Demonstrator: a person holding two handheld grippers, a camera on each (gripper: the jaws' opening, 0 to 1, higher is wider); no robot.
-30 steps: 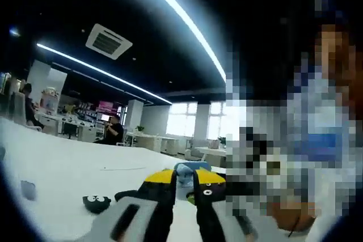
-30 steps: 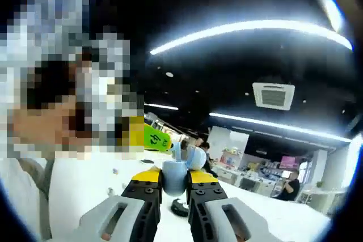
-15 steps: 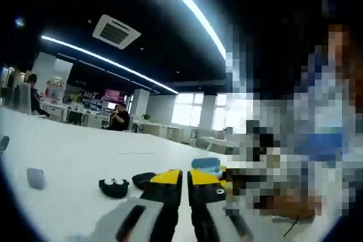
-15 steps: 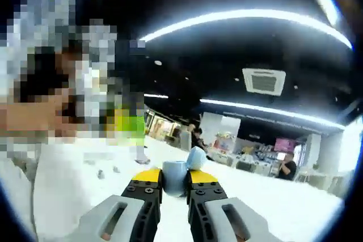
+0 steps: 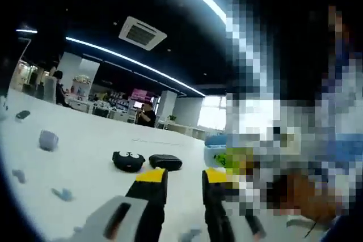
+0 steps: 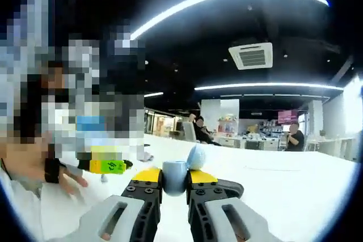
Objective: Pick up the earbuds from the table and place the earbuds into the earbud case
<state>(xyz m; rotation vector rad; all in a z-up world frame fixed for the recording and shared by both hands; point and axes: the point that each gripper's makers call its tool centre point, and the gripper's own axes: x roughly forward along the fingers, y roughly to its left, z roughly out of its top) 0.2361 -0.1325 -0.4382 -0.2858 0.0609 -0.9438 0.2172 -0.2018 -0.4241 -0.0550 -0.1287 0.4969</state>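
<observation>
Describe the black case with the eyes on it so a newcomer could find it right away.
On the white table, look just beyond the left gripper. Two small black things lie side by side there. The case is the left one, rounder, with two white eyes; its neighbour is flatter and plain.

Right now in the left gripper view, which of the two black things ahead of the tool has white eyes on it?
The left one, the black case with eyes; its white dots face the camera. The plain black case lies just right of it, flatter and unmarked.

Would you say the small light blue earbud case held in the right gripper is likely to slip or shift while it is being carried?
The small light blue earbud case, clamped between the right gripper jaws, looks smooth, so it may slip. Its rounded lid stands open above the jaws and probably swings if jolted. It seems light and stiff.
</observation>
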